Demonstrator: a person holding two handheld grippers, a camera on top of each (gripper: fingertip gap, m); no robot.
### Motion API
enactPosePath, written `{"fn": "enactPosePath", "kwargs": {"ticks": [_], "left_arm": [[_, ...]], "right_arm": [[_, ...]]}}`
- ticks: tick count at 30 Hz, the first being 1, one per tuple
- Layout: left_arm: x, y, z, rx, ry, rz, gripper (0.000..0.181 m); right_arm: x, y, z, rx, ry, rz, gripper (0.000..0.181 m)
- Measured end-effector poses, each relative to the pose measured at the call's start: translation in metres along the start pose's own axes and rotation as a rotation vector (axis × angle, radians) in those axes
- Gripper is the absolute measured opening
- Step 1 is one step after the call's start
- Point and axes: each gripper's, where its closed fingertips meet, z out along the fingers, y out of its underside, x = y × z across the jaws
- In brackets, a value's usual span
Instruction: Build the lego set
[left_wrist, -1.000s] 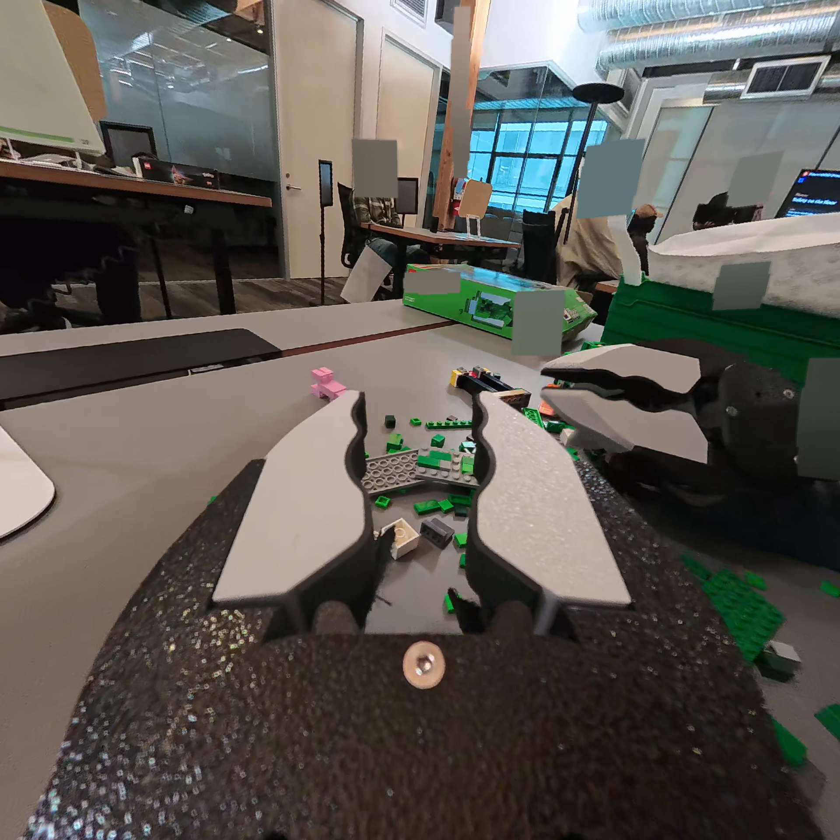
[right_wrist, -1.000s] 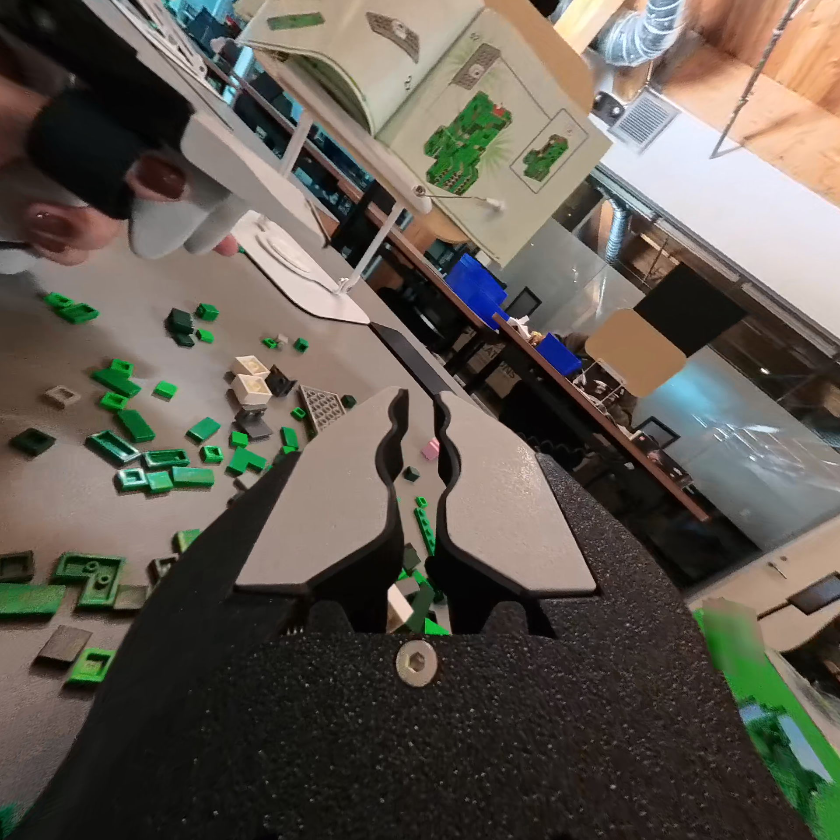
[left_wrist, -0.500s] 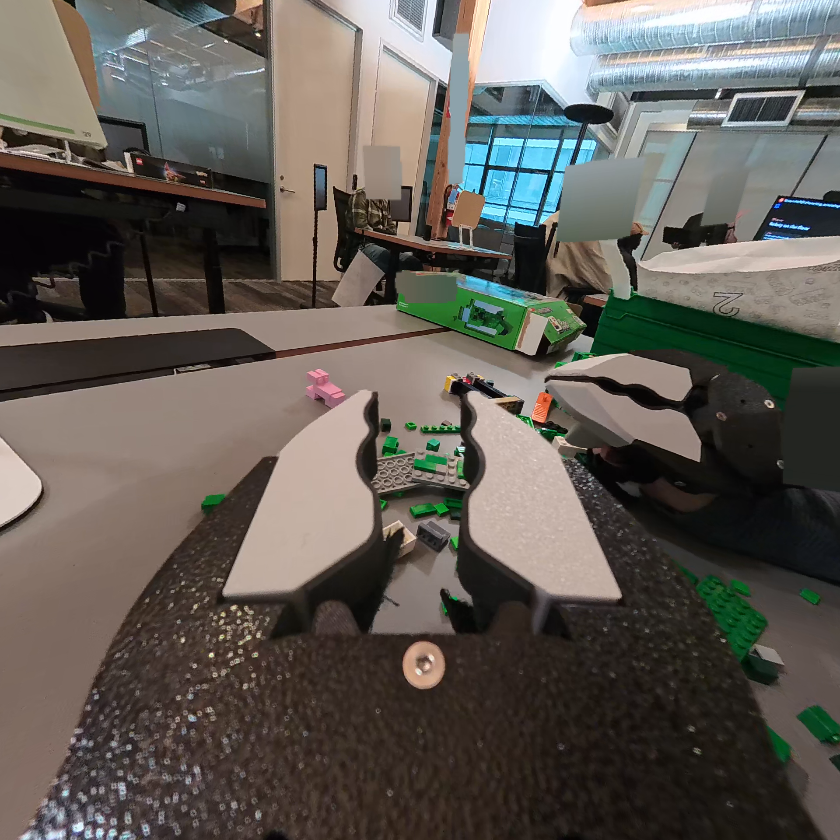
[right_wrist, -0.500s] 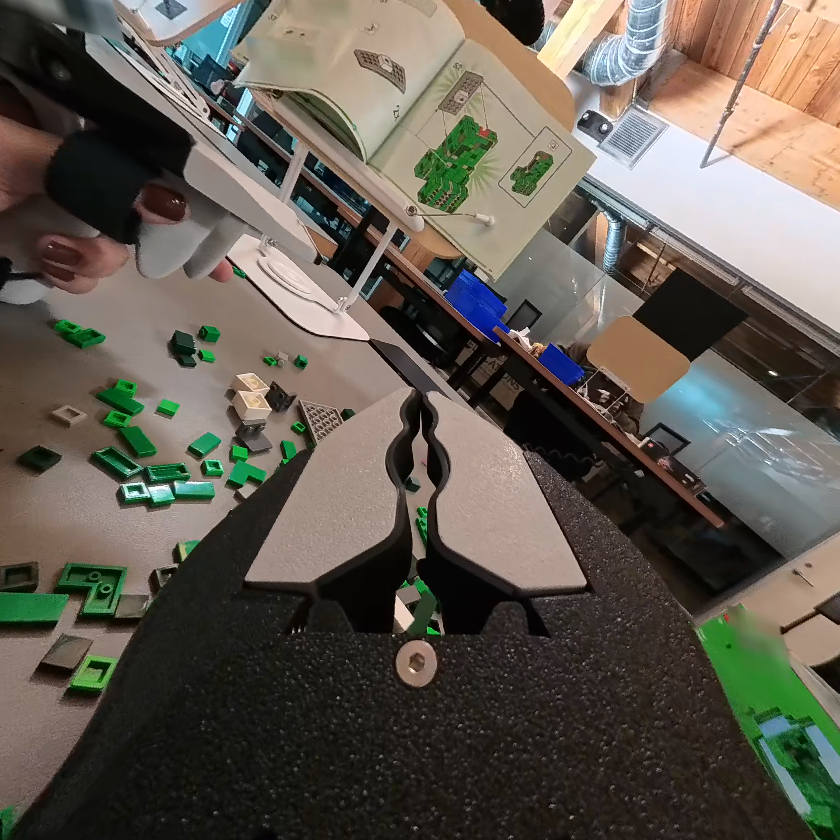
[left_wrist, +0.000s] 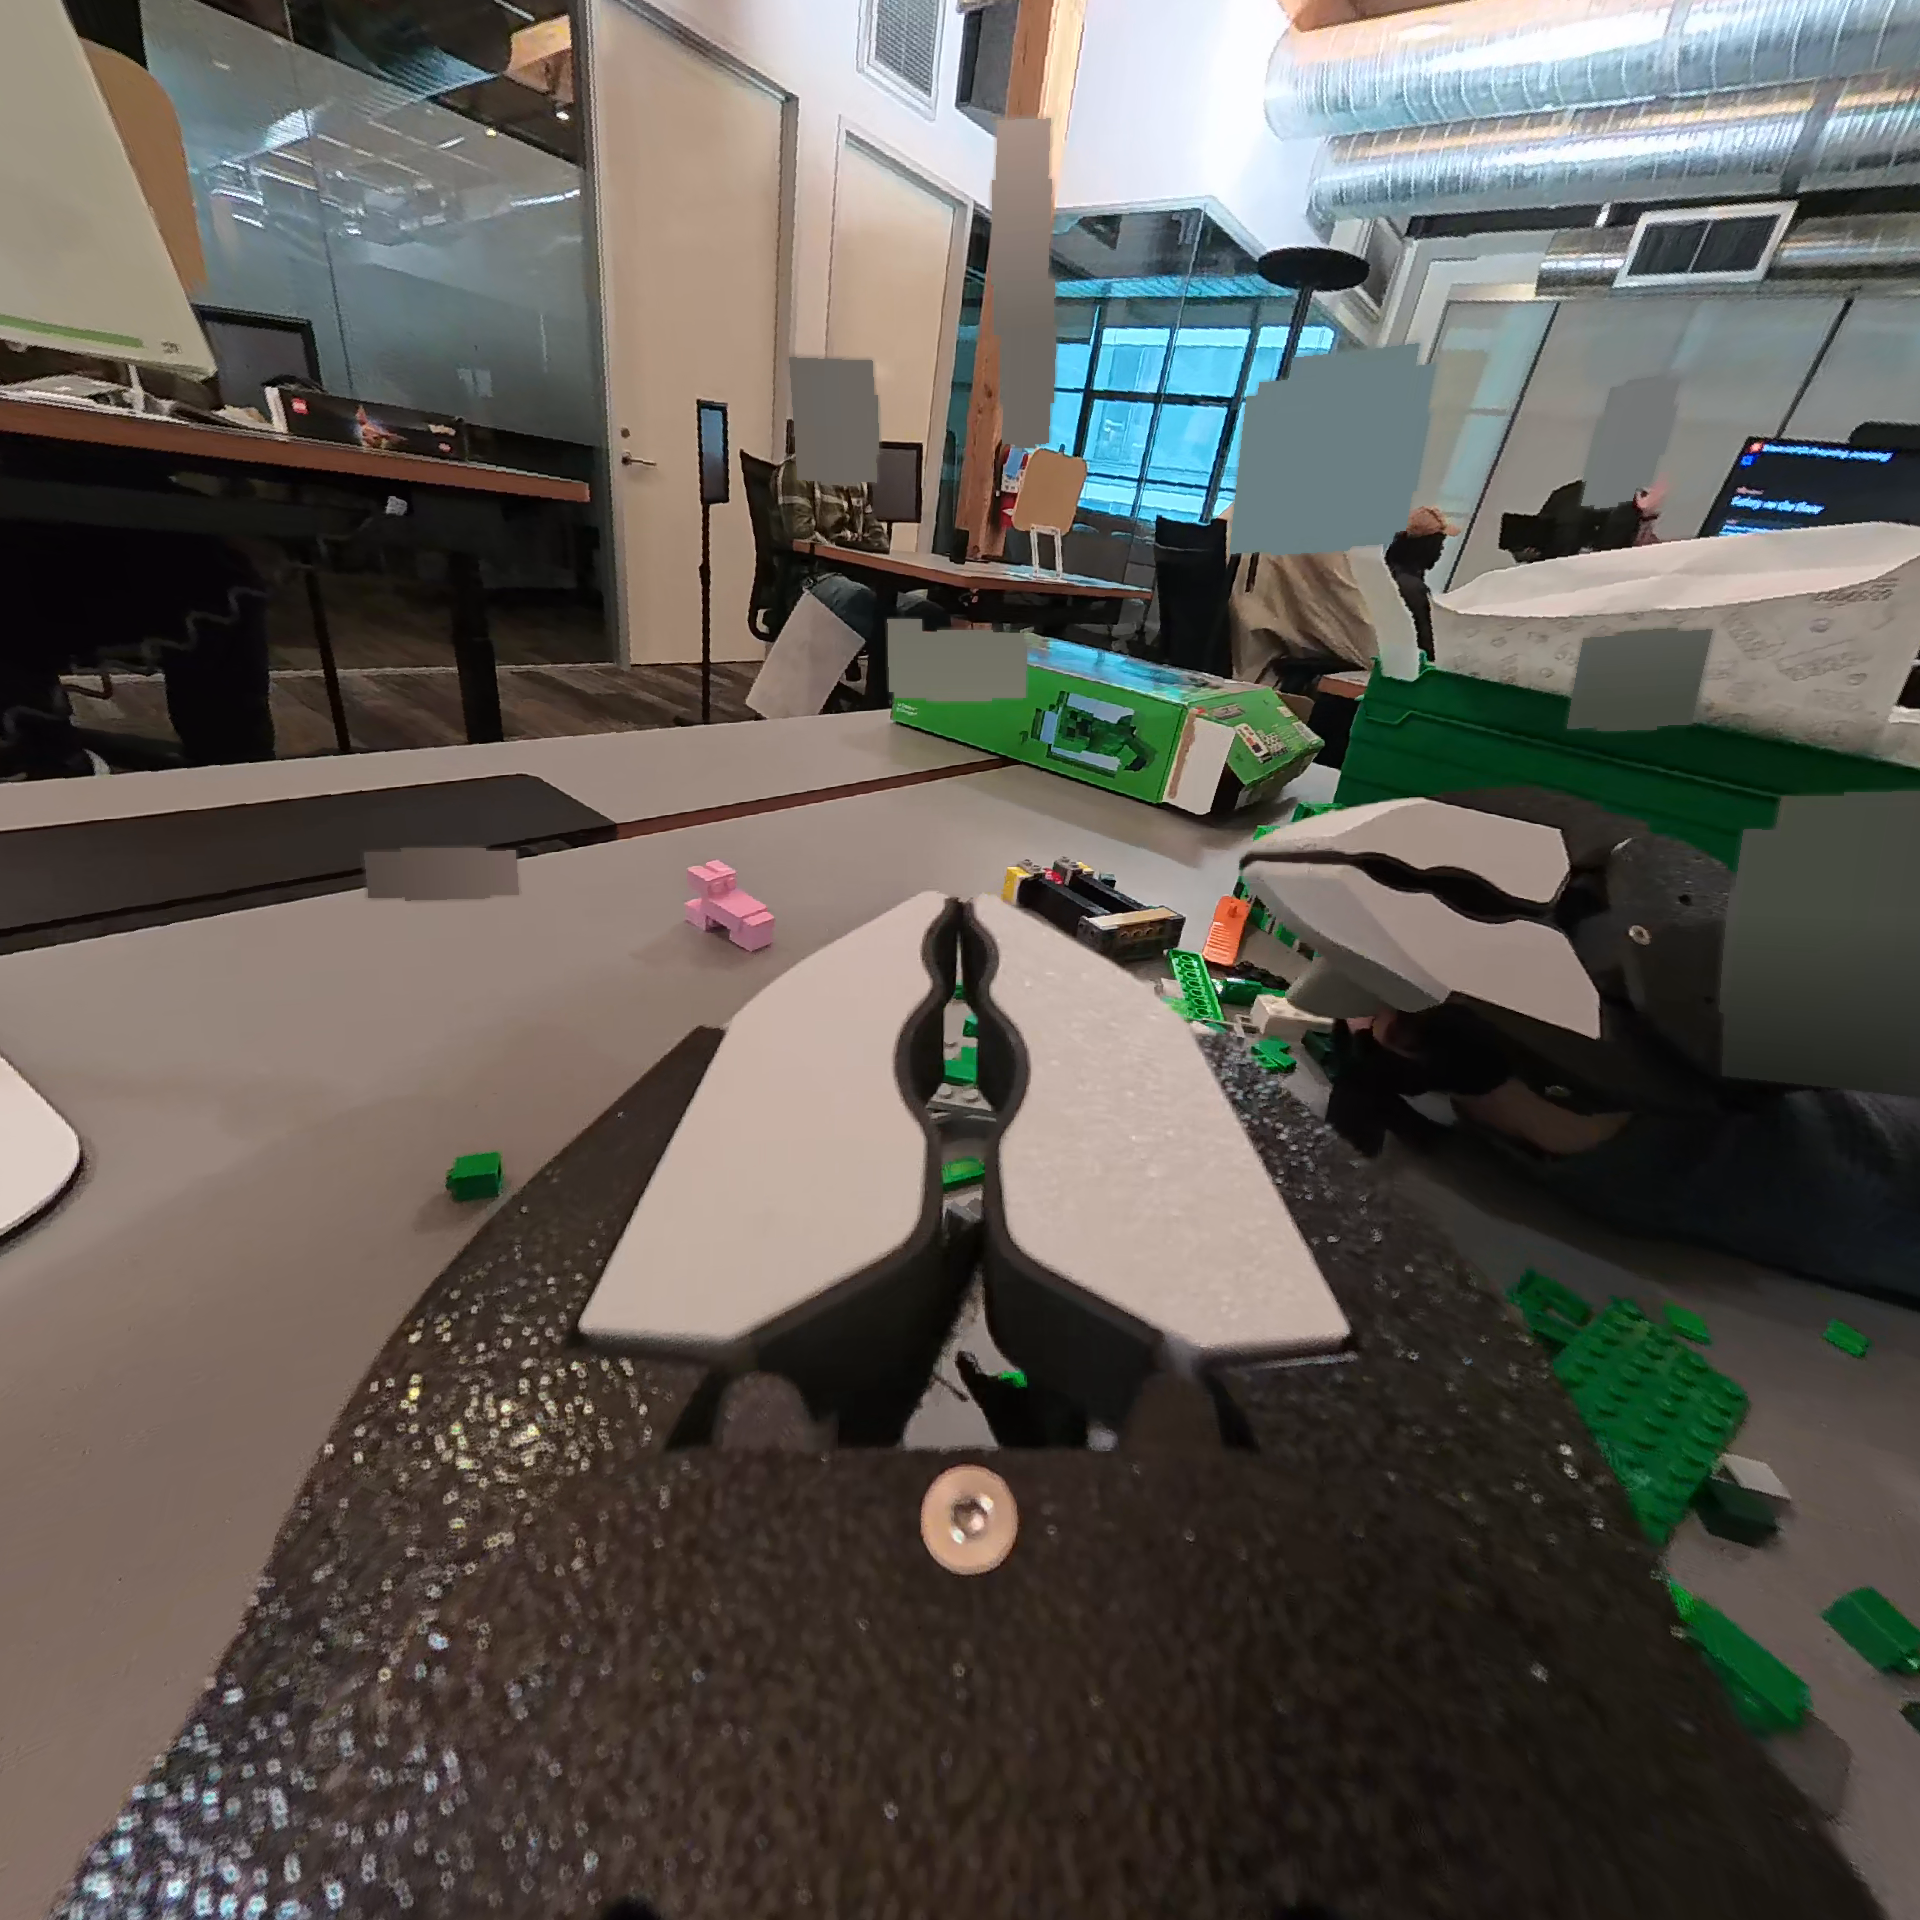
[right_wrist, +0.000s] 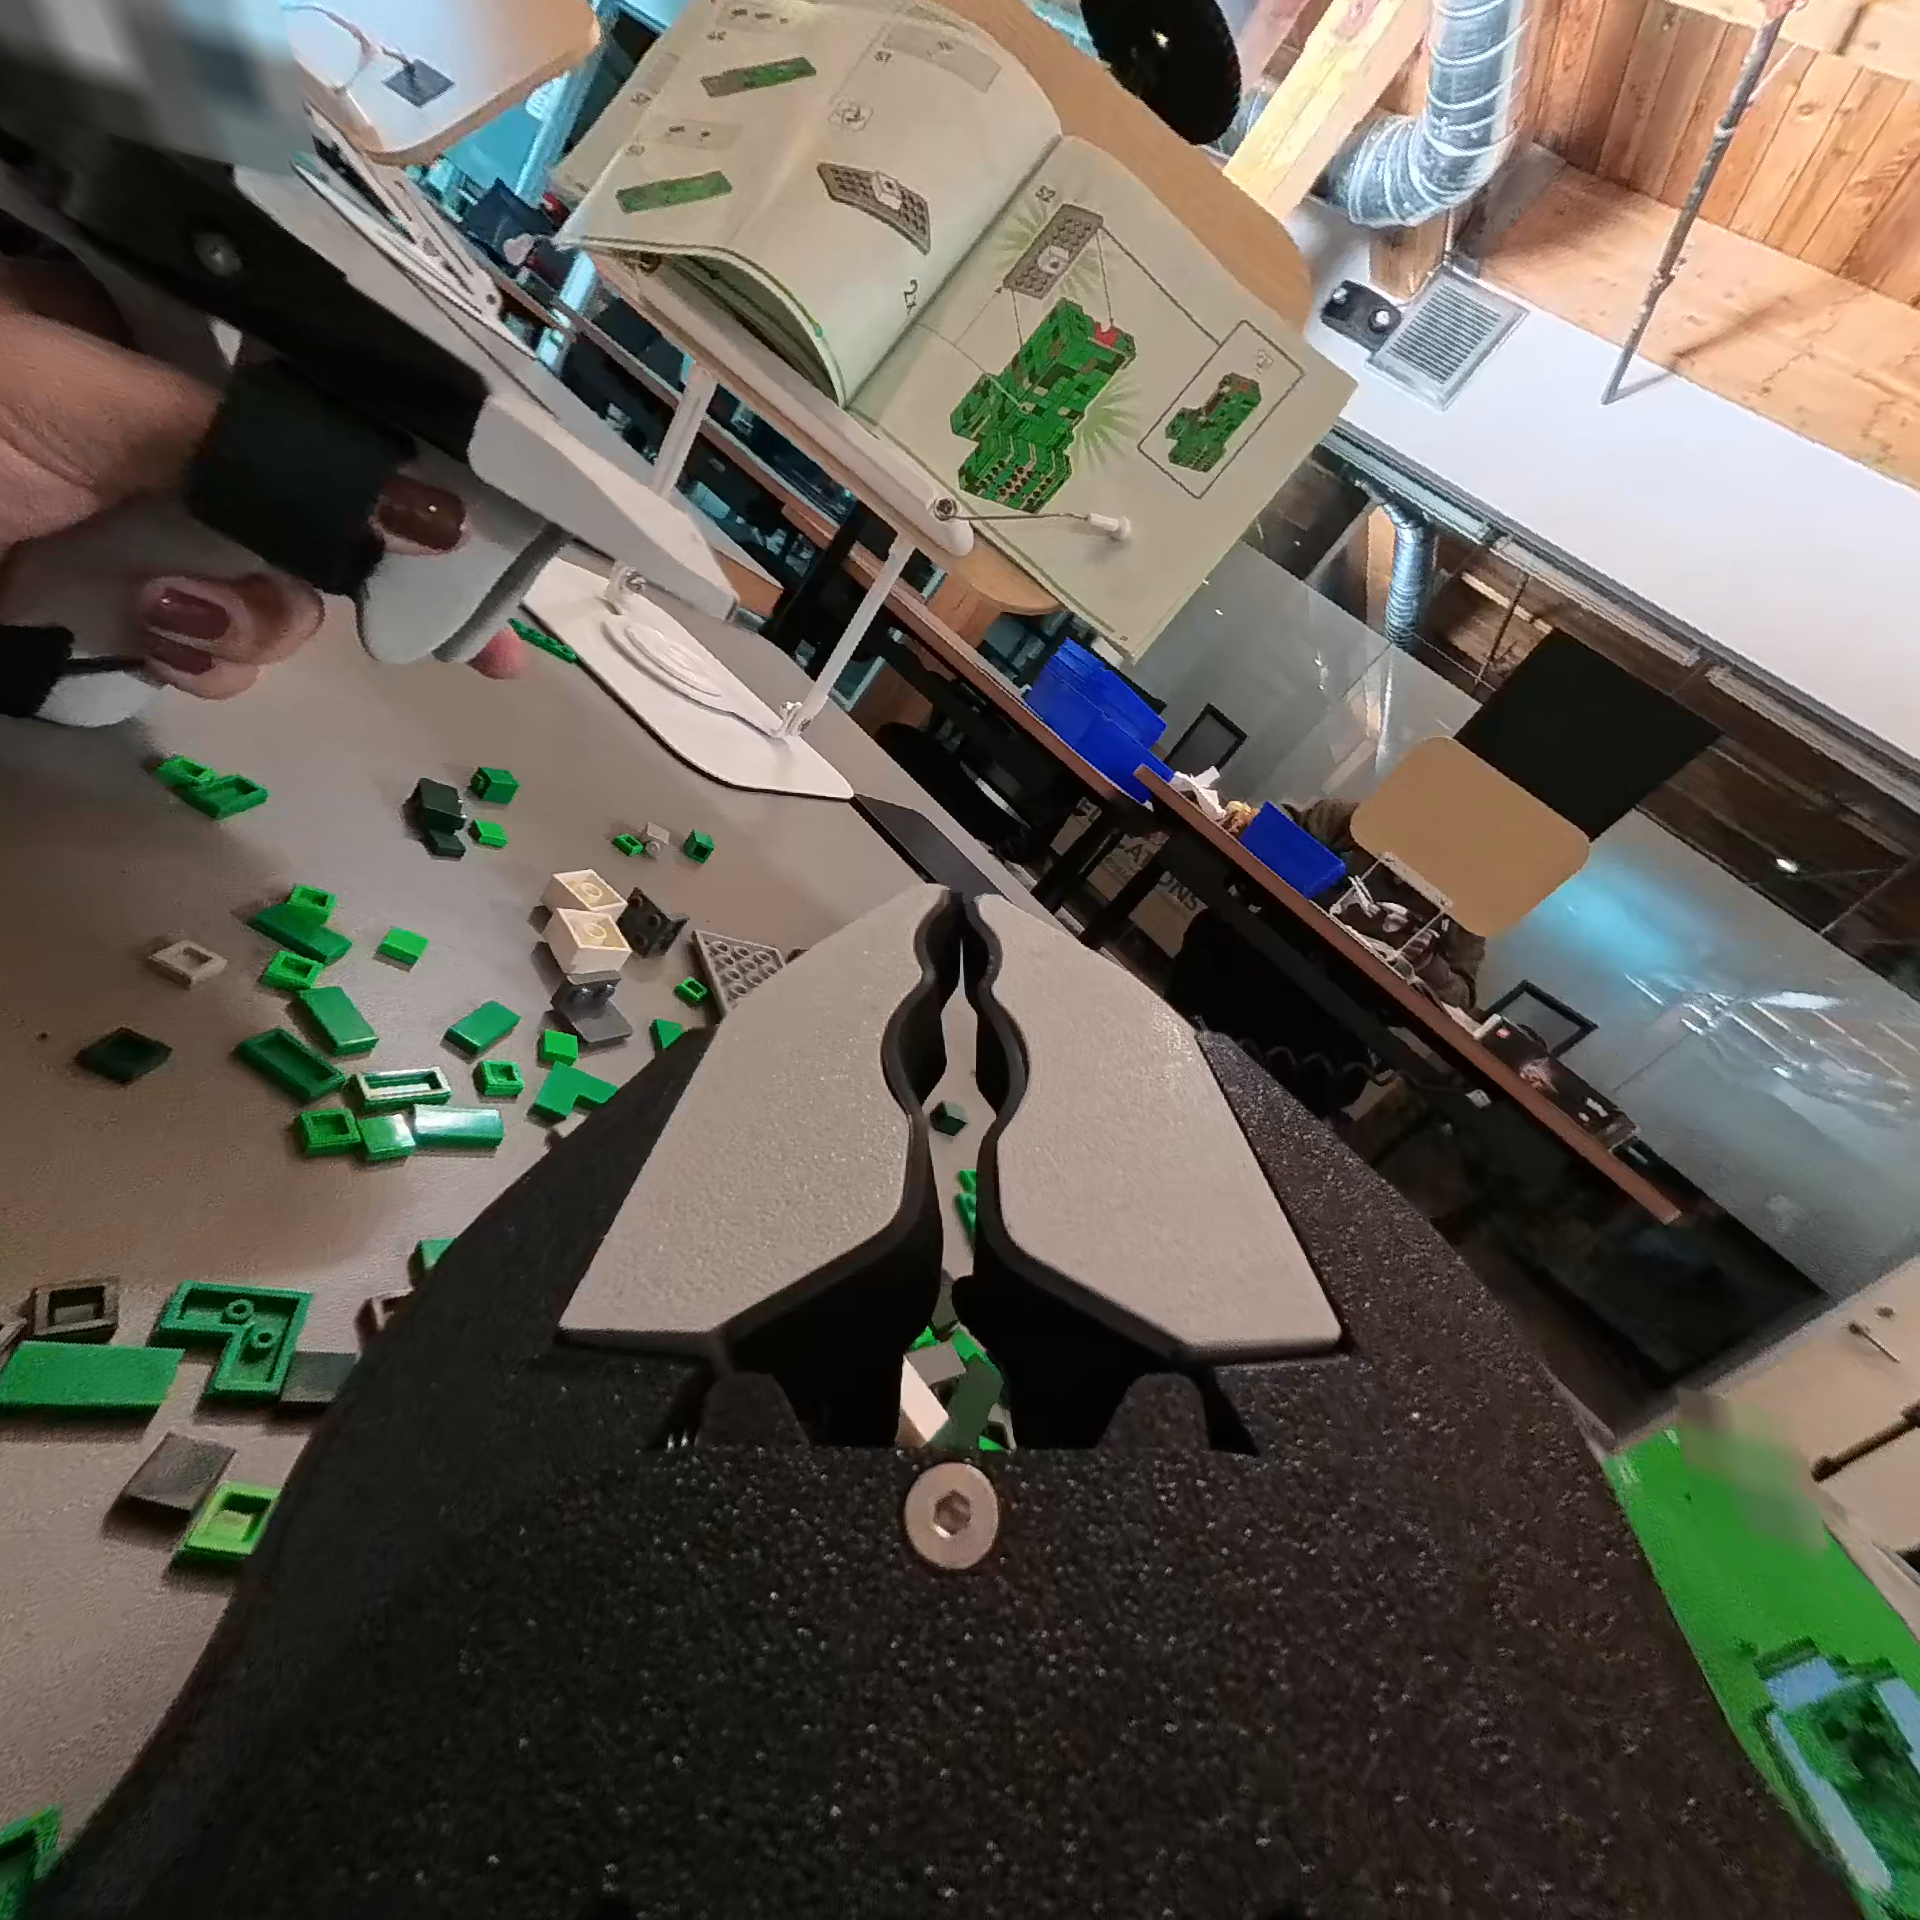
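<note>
Both grippers have drawn their fingers together since a second ago: left gripper (left_wrist: 961, 914) had a wide gap, now its tips meet with nothing seen pinched between them; right gripper (right_wrist: 958, 906) went from a narrow gap to tips touching, also empty as far as the views show. Left gripper sits low over the grey table (left_wrist: 312, 1039), pointing across it. Through the slit between its fingers a grey plate (left_wrist: 961, 1099) and green bits lie on the table beneath, apart from the fingers.

Right gripper is tilted, seen from the left wrist view lying on its side at the right (left_wrist: 1262, 871), a hand under it. Loose green pieces (right_wrist: 343, 1018) are scattered on the table left of the right gripper, with two white bricks (right_wrist: 587, 914) and a grey wedge plate (right_wrist: 738, 961) just beyond them. Green baseplate (left_wrist: 1652, 1413) lies flat at the left gripper's right side. Pink pig figure (left_wrist: 727, 906) stands alone farther out; black and yellow assembly (left_wrist: 1091, 899) lies beyond the fingertips. Instruction booklet (right_wrist: 935, 291) is open on a white stand (right_wrist: 727, 727). Green set box (left_wrist: 1122, 717) lies on its side at the far table edge, one end flap open. A hand (right_wrist: 125, 499) grips the left gripper's handle at upper left of the right wrist view
</note>
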Motion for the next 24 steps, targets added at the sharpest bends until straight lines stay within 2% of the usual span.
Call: {"fn": "enactPosePath", "kwargs": {"ticks": [4,11,14,24], "left_arm": [[0.002,0.004,0.003,-0.026,-0.026,0.056,0.000],[0.005,0.012,0.011,-0.083,-0.126,0.271,0.000],[0.013,0.015,0.014,-0.096,-0.100,0.337,0.000],[0.016,0.005,0.007,-0.014,-0.054,0.279,0.000]], "right_arm": [[0.006,0.003,-0.003,-0.014,-0.006,0.080,0.000],[0.032,0.023,-0.007,-0.102,0.108,0.176,0.000],[0.035,0.028,-0.007,-0.126,0.125,0.177,0.000],[0.032,0.027,-0.008,-0.115,0.112,0.135,0.000]]}}
